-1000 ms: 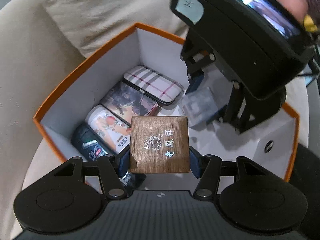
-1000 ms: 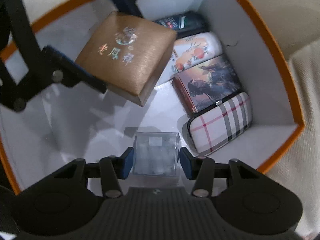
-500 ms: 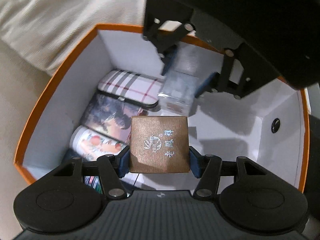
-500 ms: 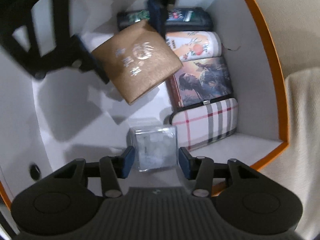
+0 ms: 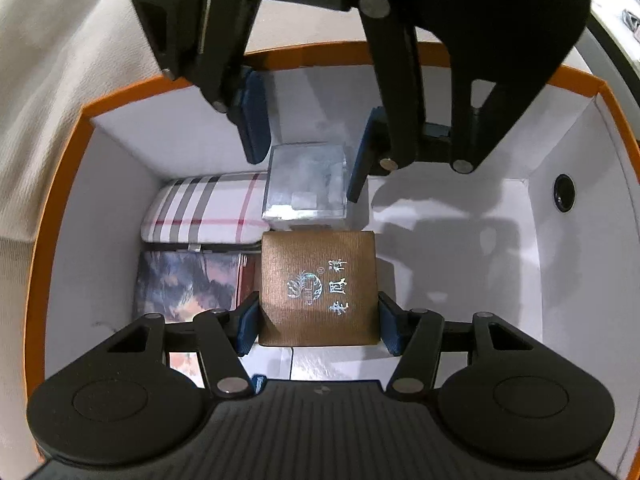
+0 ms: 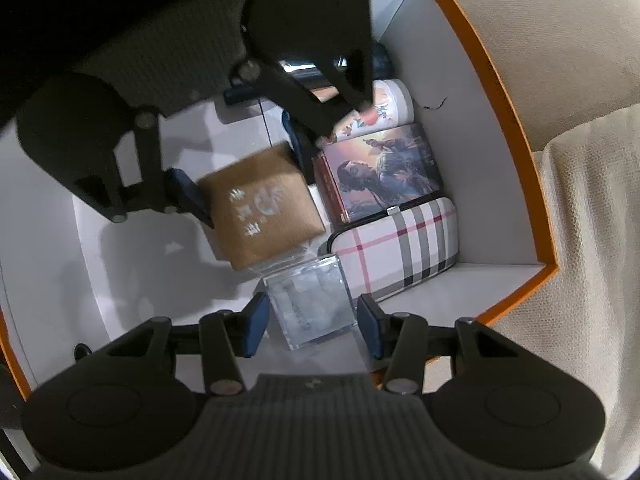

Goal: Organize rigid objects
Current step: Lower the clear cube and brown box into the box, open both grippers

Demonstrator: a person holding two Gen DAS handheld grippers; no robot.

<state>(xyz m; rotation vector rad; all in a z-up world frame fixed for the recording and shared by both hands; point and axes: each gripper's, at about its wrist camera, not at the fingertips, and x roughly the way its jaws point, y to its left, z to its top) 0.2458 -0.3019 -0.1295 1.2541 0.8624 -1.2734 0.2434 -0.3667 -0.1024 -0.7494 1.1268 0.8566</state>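
Note:
Both grippers are inside an orange-rimmed white box (image 5: pixel 120 136). My left gripper (image 5: pixel 318 330) is shut on a brown square box with silver lettering (image 5: pixel 318 288), low over the box floor; it also shows in the right wrist view (image 6: pixel 262 216). My right gripper (image 6: pixel 310 326) is open, its pads standing apart from a clear plastic cube (image 6: pixel 310 306) that rests on the floor beside the plaid case (image 6: pixel 400 248). In the left wrist view the cube (image 5: pixel 306 182) sits between the right gripper's spread fingers (image 5: pixel 254 128).
Along one wall of the box (image 6: pixel 480 160) lie the plaid case (image 5: pixel 204 210), a picture-printed tin (image 6: pixel 384 172), a white fruit-printed container (image 6: pixel 384 108) and a dark item mostly hidden behind the left gripper. Beige sofa fabric (image 6: pixel 580 80) surrounds the box. A round hole (image 5: pixel 563 198) marks one wall.
Both grippers have gone lower into the box. My right gripper has opened and let go of the clear cube, which now rests beside the plaid case. The left still holds the brown box.

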